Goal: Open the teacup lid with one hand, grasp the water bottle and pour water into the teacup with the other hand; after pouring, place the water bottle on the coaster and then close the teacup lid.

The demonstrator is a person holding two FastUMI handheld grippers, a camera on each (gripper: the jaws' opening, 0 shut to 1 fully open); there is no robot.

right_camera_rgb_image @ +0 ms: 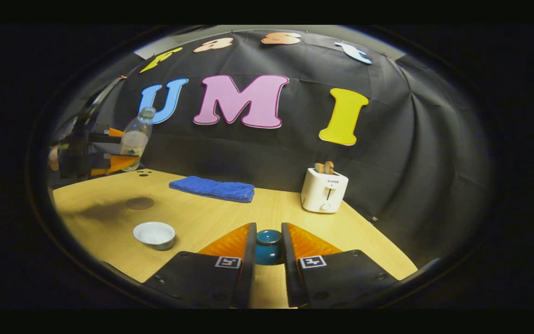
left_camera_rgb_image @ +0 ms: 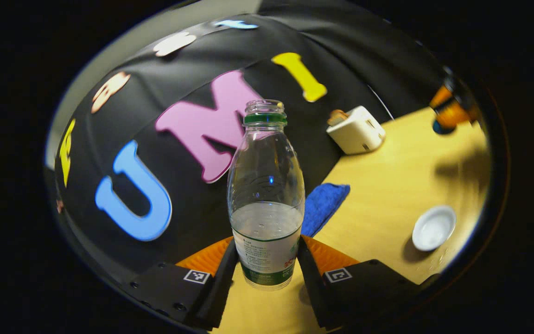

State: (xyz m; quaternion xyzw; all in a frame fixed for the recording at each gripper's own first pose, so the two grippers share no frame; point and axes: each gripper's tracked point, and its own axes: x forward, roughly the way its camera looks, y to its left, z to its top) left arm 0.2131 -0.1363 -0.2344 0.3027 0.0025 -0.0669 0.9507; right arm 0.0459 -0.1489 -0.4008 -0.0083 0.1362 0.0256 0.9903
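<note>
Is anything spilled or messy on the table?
No spill shows. The water bottle is open, held upright by the left gripper. The right gripper holds the teal teacup lid. The white teacup sits uncovered. The toaster and blue towel look tidy.

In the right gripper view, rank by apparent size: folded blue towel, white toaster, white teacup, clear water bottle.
1. Folded blue towel
2. White toaster
3. White teacup and clear plastic water bottle: alike; the bottle is farther off, so unranked.

Both views face the wall — sharing the toaster (left_camera_rgb_image: 356,130).
</note>
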